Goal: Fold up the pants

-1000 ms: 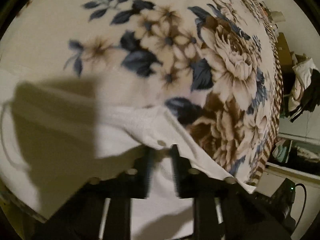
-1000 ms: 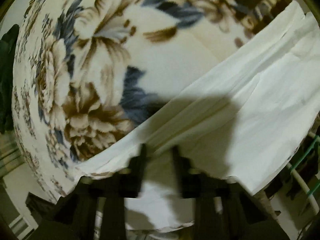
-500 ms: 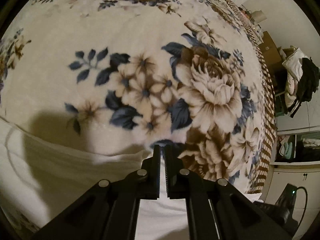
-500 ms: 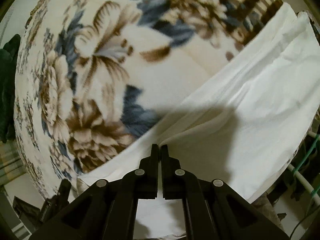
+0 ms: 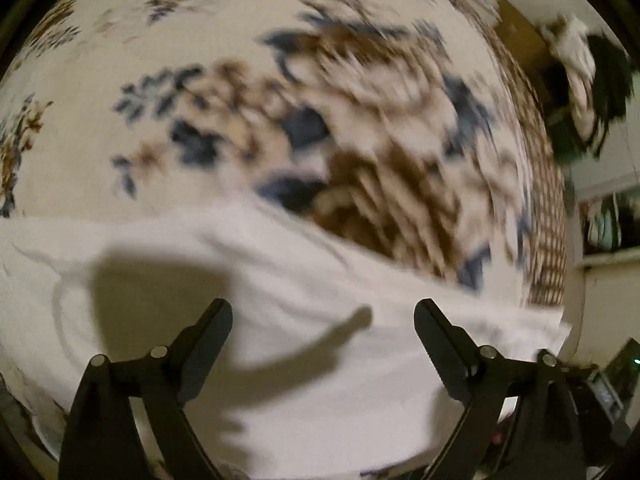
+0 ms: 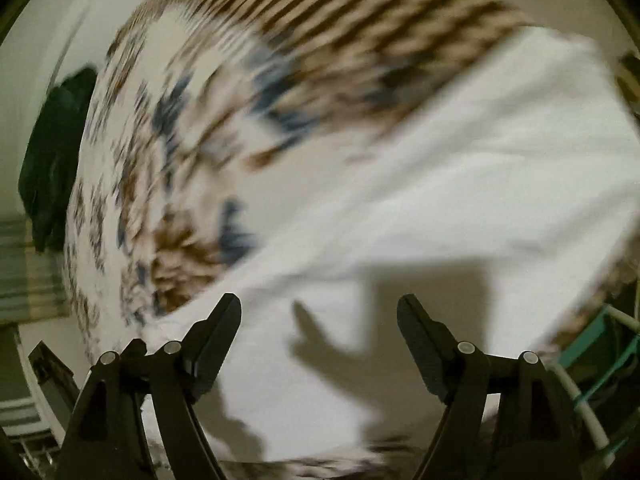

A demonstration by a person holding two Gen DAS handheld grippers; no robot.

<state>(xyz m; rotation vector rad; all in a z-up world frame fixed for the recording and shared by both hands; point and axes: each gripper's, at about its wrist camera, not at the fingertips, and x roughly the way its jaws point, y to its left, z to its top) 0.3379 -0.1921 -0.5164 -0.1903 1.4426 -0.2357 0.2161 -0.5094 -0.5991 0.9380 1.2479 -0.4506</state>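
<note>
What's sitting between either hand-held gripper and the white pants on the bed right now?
Nothing visible. The left hand-held gripper and right hand-held gripper both hang open right over the white pants, with only their own shadows on the cloth. The pants lie on the floral blanket. Both views are motion-blurred, so small items could be missed.

We see white pants [image 5: 304, 360] of soft matt cloth lying on a plush, matt floral blanket [image 5: 248, 40]. Our left gripper [image 5: 323, 316] and right gripper [image 6: 319, 312] look like matt black plastic with small metal pins.
</note>
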